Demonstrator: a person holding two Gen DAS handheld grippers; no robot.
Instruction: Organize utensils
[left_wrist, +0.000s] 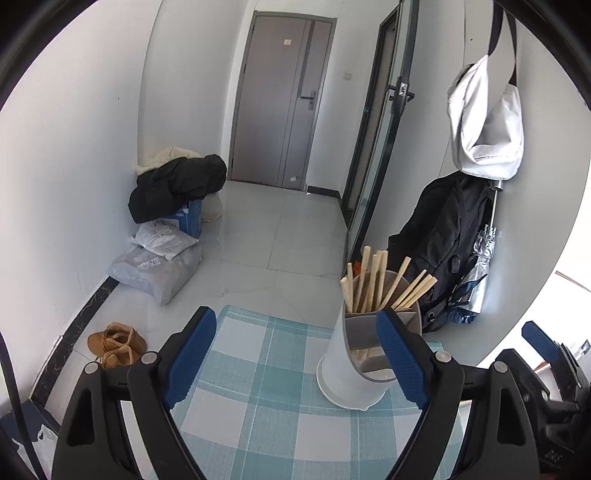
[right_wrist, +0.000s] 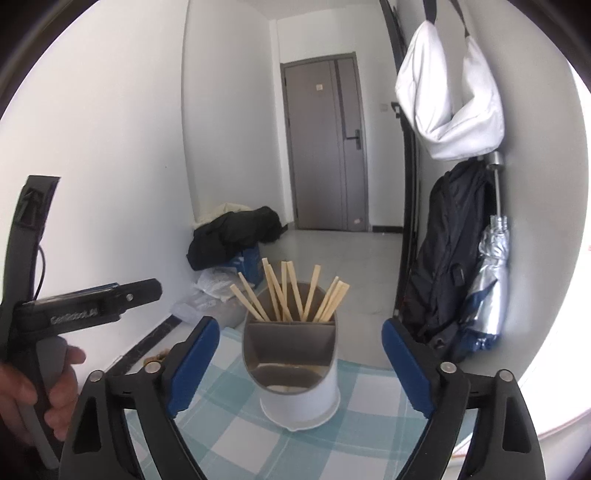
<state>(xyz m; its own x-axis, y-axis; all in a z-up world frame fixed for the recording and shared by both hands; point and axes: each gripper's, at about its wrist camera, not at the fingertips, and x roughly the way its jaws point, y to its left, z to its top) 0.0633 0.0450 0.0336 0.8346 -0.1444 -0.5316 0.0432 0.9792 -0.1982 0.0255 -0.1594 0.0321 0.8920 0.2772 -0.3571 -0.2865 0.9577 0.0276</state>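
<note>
Both grippers standing open by the holder

The left gripper (left_wrist: 295, 354) and right gripper (right_wrist: 299, 365) are gaping, gripping nothing; the holder (right_wrist: 299, 384) is standing upright near the tabletop's (right_wrist: 236, 443) far edge, chopsticks (right_wrist: 291, 291) leaning in its rear compartment.

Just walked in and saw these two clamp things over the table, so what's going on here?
A person is tidying chopsticks with a handheld gripper in each hand. The wooden chopsticks all stand in the back compartment of a white utensil holder on the checked tablecloth; its front compartments look empty. The right gripper is open, empty, facing the holder. The left gripper is open too, beside the holder, holding nothing.
</note>
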